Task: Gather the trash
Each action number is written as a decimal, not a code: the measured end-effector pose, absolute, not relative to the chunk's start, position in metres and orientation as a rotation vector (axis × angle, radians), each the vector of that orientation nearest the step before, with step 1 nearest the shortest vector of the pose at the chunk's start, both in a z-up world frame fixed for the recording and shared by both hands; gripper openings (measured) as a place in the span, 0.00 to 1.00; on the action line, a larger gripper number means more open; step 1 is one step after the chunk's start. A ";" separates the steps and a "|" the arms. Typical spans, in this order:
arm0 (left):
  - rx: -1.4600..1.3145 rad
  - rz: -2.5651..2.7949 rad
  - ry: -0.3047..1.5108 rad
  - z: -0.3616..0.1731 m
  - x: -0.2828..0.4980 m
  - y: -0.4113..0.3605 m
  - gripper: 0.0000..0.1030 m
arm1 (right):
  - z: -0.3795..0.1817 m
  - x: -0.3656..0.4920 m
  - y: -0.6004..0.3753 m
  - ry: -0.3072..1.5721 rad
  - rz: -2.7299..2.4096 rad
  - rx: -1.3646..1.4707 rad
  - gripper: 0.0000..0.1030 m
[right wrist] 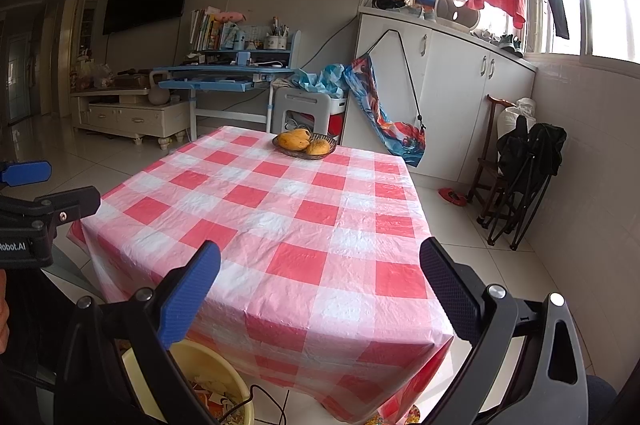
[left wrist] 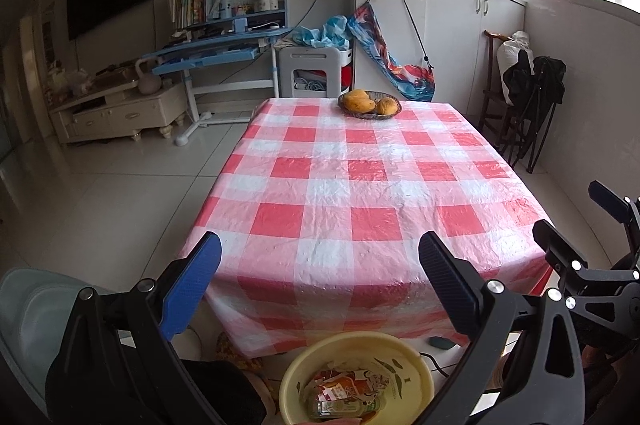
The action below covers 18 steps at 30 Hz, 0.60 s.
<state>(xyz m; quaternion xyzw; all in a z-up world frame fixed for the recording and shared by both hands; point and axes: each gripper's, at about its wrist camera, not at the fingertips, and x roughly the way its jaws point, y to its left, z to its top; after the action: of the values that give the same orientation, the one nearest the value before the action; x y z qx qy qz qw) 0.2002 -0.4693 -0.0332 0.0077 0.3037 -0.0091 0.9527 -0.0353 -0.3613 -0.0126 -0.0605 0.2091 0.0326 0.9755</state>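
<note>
A yellow plastic basin [left wrist: 416, 381] sits on the floor below the table's near edge, holding a crumpled snack wrapper and a small bottle [left wrist: 346, 395]. In the right wrist view the basin [right wrist: 208, 377] shows at the lower left with paper scraps inside. My left gripper [left wrist: 320, 281] hangs open above the basin and the table's near edge, with nothing between its fingers. My right gripper [right wrist: 320, 285] is open too, over the table's near corner. The red-and-white checked tablecloth [left wrist: 360, 185] carries only a basket.
A dark basket of mangoes [left wrist: 369, 104] stands at the table's far end. A grey chair [left wrist: 28, 321] is at the lower left. Folded black chairs [right wrist: 524, 177] lean at the right wall. A red slipper [right wrist: 452, 196] lies on the floor there. A cable [right wrist: 268, 405] runs by the basin.
</note>
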 end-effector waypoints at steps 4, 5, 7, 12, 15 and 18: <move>0.011 -0.019 0.624 -0.035 0.202 -0.469 0.93 | -0.012 -0.035 -0.361 0.422 0.066 -0.123 0.93; 0.013 -0.019 0.624 -0.035 0.201 -0.470 0.93 | -0.013 -0.037 -0.363 0.422 0.066 -0.123 0.93; 0.012 -0.019 0.624 -0.035 0.202 -0.470 0.93 | -0.012 -0.035 -0.361 0.423 0.066 -0.122 0.93; 0.013 -0.021 0.625 -0.035 0.201 -0.470 0.93 | -0.013 -0.035 -0.362 0.423 0.067 -0.124 0.93; 0.014 -0.020 0.624 -0.035 0.201 -0.470 0.93 | -0.012 -0.035 -0.362 0.424 0.067 -0.124 0.93; 0.015 -0.025 0.625 -0.035 0.202 -0.471 0.93 | -0.013 -0.036 -0.363 0.424 0.067 -0.124 0.93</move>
<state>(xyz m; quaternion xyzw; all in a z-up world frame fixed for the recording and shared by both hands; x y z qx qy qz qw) 0.2016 -0.4712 -0.0349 0.0074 0.3076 -0.0123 0.9514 -0.0357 -0.3629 -0.0127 -0.0617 0.2103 0.0332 0.9751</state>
